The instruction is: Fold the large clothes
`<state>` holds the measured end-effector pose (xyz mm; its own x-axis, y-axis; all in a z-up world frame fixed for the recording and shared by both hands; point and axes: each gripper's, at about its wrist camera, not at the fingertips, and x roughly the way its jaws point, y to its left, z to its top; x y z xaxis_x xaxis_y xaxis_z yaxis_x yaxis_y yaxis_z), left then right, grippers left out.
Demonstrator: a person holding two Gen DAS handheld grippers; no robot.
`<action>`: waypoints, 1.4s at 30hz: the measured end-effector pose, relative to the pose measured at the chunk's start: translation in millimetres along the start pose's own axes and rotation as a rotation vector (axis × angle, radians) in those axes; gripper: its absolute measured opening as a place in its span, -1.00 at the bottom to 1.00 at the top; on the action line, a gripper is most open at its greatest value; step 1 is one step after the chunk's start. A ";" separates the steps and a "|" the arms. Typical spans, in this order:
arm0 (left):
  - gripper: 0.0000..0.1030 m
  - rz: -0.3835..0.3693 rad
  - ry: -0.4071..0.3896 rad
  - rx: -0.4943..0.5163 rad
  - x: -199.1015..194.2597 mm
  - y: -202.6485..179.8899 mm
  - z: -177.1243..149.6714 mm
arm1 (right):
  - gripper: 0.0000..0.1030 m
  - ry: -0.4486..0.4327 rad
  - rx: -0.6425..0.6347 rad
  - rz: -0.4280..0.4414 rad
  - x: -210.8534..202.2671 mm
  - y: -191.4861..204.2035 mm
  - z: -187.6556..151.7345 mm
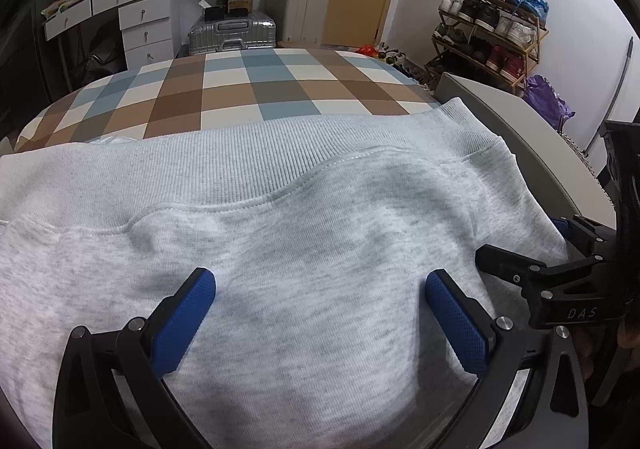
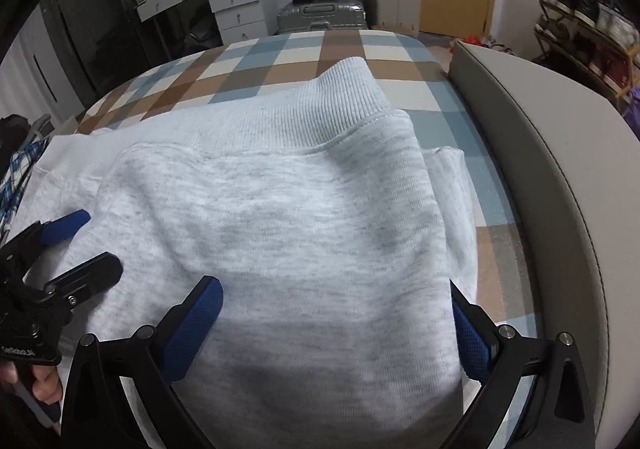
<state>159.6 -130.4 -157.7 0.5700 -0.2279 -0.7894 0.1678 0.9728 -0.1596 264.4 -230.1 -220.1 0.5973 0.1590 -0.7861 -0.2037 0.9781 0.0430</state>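
Claws come first: the left claw (image 1: 320,285) and the right claw (image 2: 338,297) both sit spread wide over a grey sweatshirt (image 1: 280,249), pinching nothing. The sweatshirt lies folded on the checked bed (image 1: 240,89), near its right edge beside the padded bed frame (image 2: 560,169).

Both cameras sit just behind their own tongs, low and close over the grey sweatshirt (image 1: 280,249), facing across the checked bed (image 1: 248,89) toward the far wall at 12 o'clock. The left view catches the right tongs (image 1: 520,245) at 3 o'clock; the right view catches the left tongs (image 2: 84,245) at 9 o'clock. Both share the sweatshirt, bed, white drawers (image 1: 144,29), silver suitcase (image 1: 232,33) and what is probably a shoe rack (image 1: 492,29).
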 end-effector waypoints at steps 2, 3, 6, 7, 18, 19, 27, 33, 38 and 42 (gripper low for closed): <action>0.98 -0.006 0.007 0.007 -1.5 1.9 0.7 | 1.00 -0.001 0.001 -0.002 0.6 -2.9 -3.2; 0.98 -0.015 0.007 0.003 -3.4 3.5 1.9 | 1.00 -0.002 0.004 0.003 1.1 -1.3 -3.7; 0.98 -0.072 -0.028 -0.071 -13.8 24.7 11.2 | 1.00 -0.004 0.008 0.012 -0.7 -5.5 -5.7; 0.98 -0.111 -0.032 -0.108 -16.7 36.5 16.4 | 1.00 -0.004 0.007 0.011 -1.4 -5.3 -6.3; 0.98 0.094 -0.043 -0.187 -59.8 113.9 50.6 | 1.00 0.004 0.010 0.015 -1.7 -7.1 0.2; 0.98 0.156 -0.013 -0.176 -52.7 122.2 49.6 | 1.00 0.004 0.009 0.013 -0.4 -7.2 1.2; 0.99 0.223 0.152 -0.164 -10.8 157.2 18.0 | 0.37 -0.003 -0.033 0.053 -52.3 6.4 12.1; 0.99 0.224 0.145 -0.151 -12.8 155.9 13.8 | -0.75 -0.036 -0.053 0.026 -71.0 10.1 13.6; 0.99 0.225 0.137 -0.149 -10.8 155.9 19.5 | -0.24 -0.093 0.047 -0.001 -91.6 -4.9 21.1; 0.99 0.224 0.135 -0.150 -11.2 156.8 18.4 | 0.54 -0.215 0.151 0.113 -122.2 -14.0 25.5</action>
<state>194.3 24.0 -163.0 0.4654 -0.0088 -0.8850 -0.0766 0.9958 -0.0501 214.1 -259.8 -109.0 0.7315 0.2772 -0.6229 -0.1702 0.9590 0.2268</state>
